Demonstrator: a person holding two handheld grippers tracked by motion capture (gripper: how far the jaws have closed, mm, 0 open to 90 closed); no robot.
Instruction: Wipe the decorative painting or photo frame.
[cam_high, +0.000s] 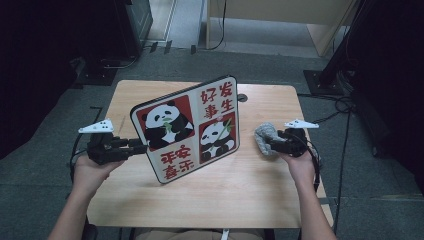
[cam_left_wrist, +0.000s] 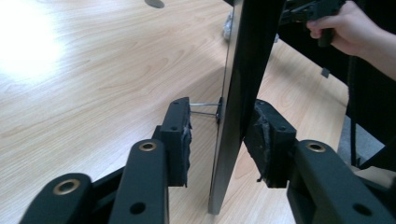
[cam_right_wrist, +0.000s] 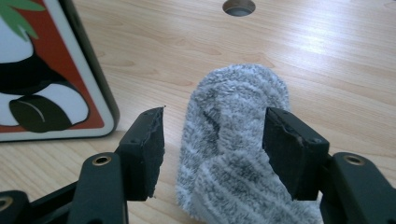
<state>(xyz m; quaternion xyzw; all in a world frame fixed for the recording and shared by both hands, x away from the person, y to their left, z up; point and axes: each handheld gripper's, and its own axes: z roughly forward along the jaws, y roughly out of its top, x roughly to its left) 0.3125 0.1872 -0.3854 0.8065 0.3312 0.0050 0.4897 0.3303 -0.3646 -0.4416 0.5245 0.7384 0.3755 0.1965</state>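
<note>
A board (cam_high: 187, 130) printed with pandas and red characters stands tilted on its lower edge on the wooden table (cam_high: 225, 195). My left gripper (cam_high: 142, 146) straddles the board's left edge (cam_left_wrist: 233, 93). Its jaws (cam_left_wrist: 222, 140) are open, with a clear gap between the left pad (cam_left_wrist: 180, 140) and the board. A grey fuzzy cloth (cam_high: 264, 137) sits between the jaws of my right gripper (cam_high: 274, 142) to the right of the board. In the right gripper view the cloth (cam_right_wrist: 233, 107) touches the right pad, while the left pad (cam_right_wrist: 149, 149) stands apart from it; the gripper (cam_right_wrist: 215, 140) is open.
A round cable hole (cam_high: 242, 98) sits in the table behind the board. Thin metal rods (cam_left_wrist: 203, 108) stick out from the board's back face. The board's corner (cam_right_wrist: 46, 70) lies close to the left of the cloth. Dark stands and cables surround the table.
</note>
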